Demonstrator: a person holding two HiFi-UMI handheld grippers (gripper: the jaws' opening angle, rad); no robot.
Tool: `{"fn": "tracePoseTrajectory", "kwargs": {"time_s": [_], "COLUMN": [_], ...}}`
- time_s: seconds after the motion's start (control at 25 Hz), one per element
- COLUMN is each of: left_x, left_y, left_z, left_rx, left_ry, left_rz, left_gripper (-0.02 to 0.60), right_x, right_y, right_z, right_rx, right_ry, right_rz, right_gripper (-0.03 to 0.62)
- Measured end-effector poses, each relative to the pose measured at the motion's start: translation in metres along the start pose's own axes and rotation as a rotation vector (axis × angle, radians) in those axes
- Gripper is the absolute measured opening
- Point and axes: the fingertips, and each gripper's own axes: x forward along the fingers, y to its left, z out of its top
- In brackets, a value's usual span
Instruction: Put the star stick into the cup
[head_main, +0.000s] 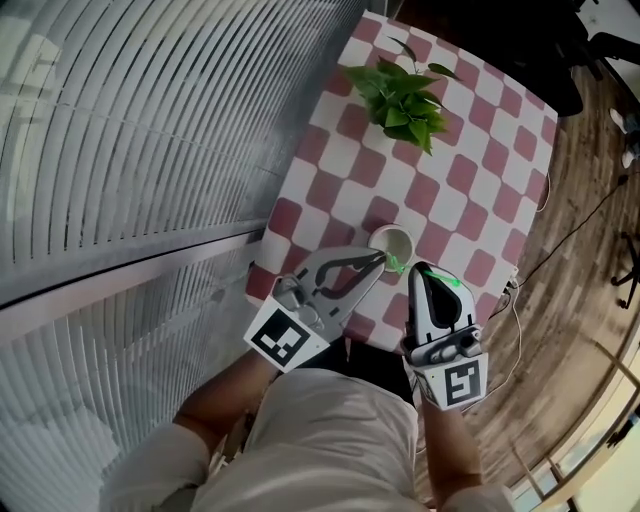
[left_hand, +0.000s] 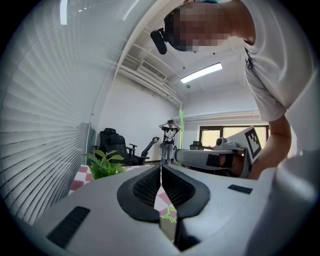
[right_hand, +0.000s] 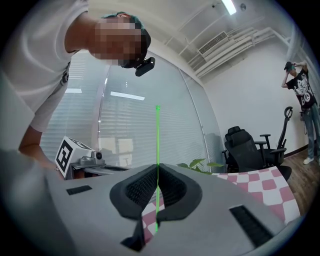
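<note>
Right tool at lower centre pinching thin green star stick, stick rising straight above the tips, its green end beside white cup mid-frame on checked table, left tool pressed together, tips by the cup.

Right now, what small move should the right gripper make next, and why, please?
Probably nudge the right gripper over the mouth of the cup: its jaws are shut on the star stick, whose green end shows by the cup's near rim in the head view, not inside.
</note>
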Motion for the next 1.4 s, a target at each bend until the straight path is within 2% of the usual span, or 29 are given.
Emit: {"fn": "tracePoseTrajectory", "kwargs": {"time_s": [0.4, 0.68, 1.4], "left_x": [0.004, 0.005, 0.012], "left_y": [0.003, 0.003, 0.008], "left_z": [-0.020, -0.035, -0.065], "left_rx": [0.012, 0.016, -0.005], "left_ry": [0.012, 0.021, 0.043], "left_rz": [0.001, 0.003, 0.010], "left_gripper": [0.038, 0.037, 0.037], "right_x": [0.009, 0.005, 0.006], "right_y": [-0.005, -0.006, -0.012], "right_z": [-0.024, -0.040, -0.080], "right_rx": [0.034, 0.028, 0.056], "right_ry": [0.010, 0.005, 0.056], "right_rz": [-0.013, 0.008, 0.013], "right_gripper": [0.032, 0.032, 0.032]}}
